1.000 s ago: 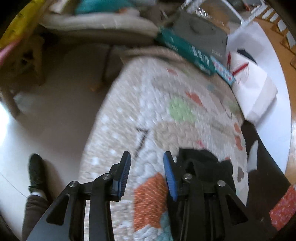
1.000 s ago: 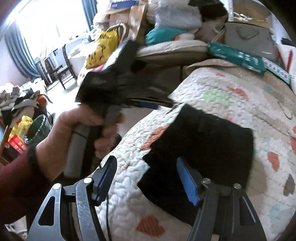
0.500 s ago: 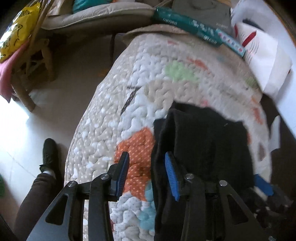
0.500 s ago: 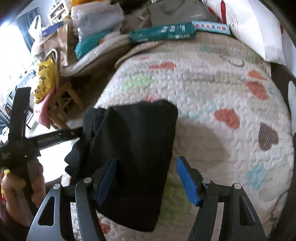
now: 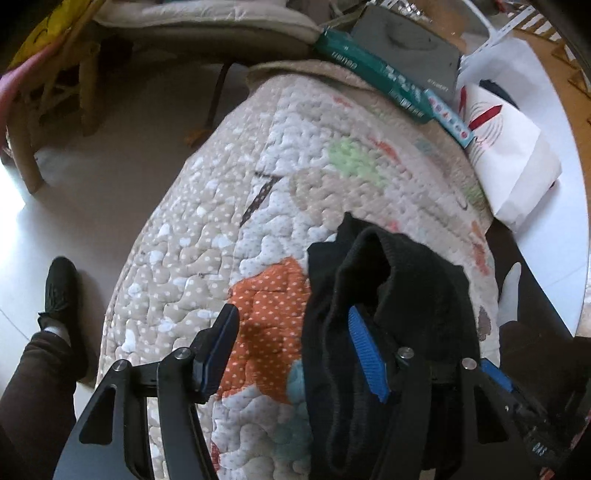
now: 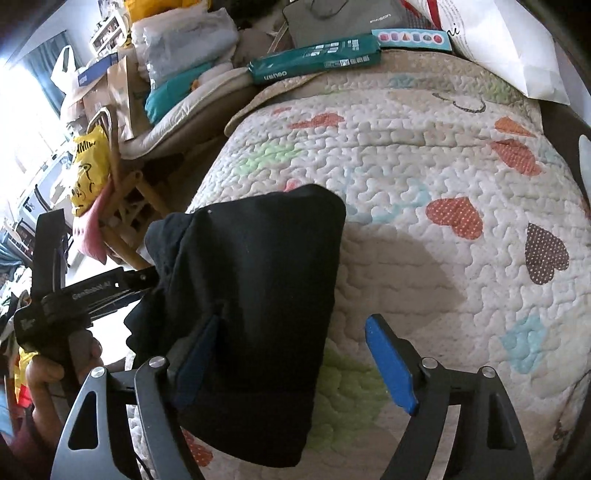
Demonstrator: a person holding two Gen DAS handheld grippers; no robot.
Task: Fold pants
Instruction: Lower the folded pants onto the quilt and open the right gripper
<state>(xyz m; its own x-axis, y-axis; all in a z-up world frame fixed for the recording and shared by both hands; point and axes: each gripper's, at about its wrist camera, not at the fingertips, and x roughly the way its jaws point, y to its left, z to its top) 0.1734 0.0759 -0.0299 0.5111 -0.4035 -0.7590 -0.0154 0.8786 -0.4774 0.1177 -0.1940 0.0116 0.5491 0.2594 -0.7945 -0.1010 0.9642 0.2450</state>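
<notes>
The black pants (image 6: 258, 280) lie folded into a thick bundle on the quilted bedspread (image 6: 443, 155) near its left edge. They also show in the left wrist view (image 5: 399, 295). My right gripper (image 6: 291, 362) is open and straddles the bundle's near right part, its left finger (image 6: 195, 354) lying on the cloth. My left gripper (image 5: 295, 350) is open at the bundle's left end, its right finger (image 5: 365, 354) tucked into a fold of the pants. The left gripper body and the hand on it show in the right wrist view (image 6: 74, 295).
A green box (image 6: 314, 59), a grey bag (image 6: 343, 18) and a white paper bag (image 6: 506, 44) lie at the bed's far end. A wooden chair with a yellow bag (image 6: 92, 170) stands left of the bed. My foot (image 5: 59, 288) is on the floor.
Both grippers have come in onto the folded pants. The left gripper's right finger now sits in a fold, and its jaws have spread wider.
</notes>
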